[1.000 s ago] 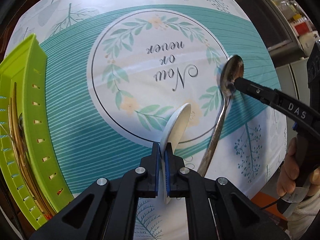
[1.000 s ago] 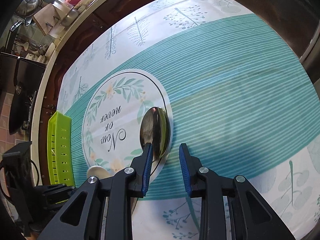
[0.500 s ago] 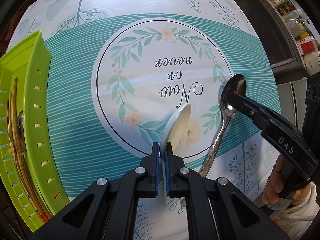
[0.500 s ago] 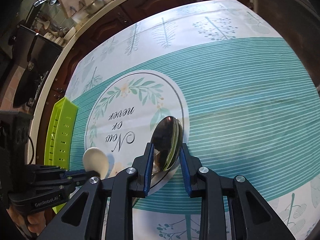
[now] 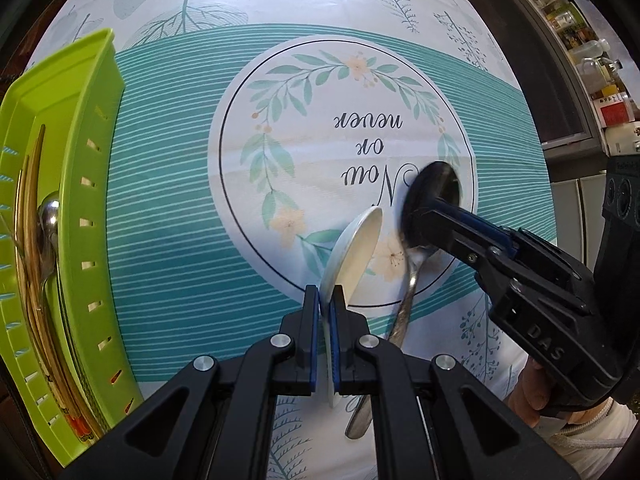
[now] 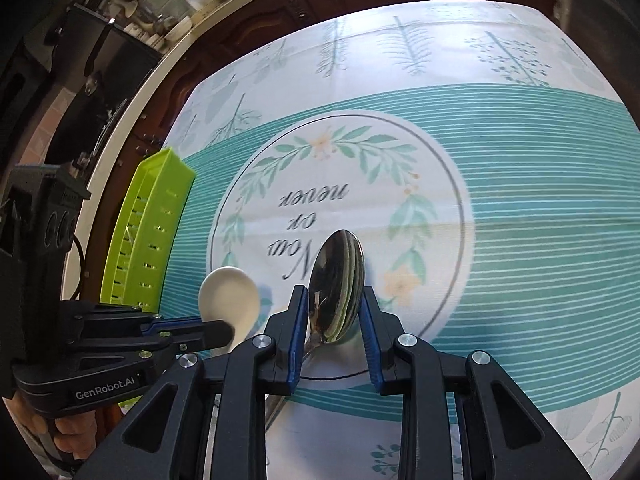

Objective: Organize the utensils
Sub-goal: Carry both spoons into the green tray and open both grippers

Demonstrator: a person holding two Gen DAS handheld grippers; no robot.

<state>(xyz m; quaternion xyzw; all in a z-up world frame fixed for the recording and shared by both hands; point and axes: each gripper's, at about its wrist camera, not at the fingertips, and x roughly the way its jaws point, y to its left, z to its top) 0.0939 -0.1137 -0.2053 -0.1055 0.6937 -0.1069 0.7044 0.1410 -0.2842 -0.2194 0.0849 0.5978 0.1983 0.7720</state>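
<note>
My left gripper [image 5: 327,300] is shut on a white ceramic spoon [image 5: 354,248] and holds it above the tablecloth; the spoon also shows in the right wrist view [image 6: 230,298]. My right gripper [image 6: 334,312] is shut on the bowl of a metal spoon [image 6: 336,284], lifted off the cloth with its handle hanging below. The metal spoon [image 5: 412,280] sits just right of the white one in the left wrist view. A green slotted tray [image 5: 80,208] at the left holds gold chopsticks [image 5: 30,240] and a metal spoon [image 5: 50,224].
The table carries a teal and white tablecloth [image 5: 180,220] with a round "Now or never" print. The green tray [image 6: 150,224] stands near the table's left edge. A kitchen counter with dishes [image 6: 180,8] runs behind. Shelves with bottles [image 5: 592,68] stand at the right.
My right gripper closed on the metal spoon's bowl and raised it off the cloth, moving left toward the white spoon. My left gripper kept holding the white spoon.
</note>
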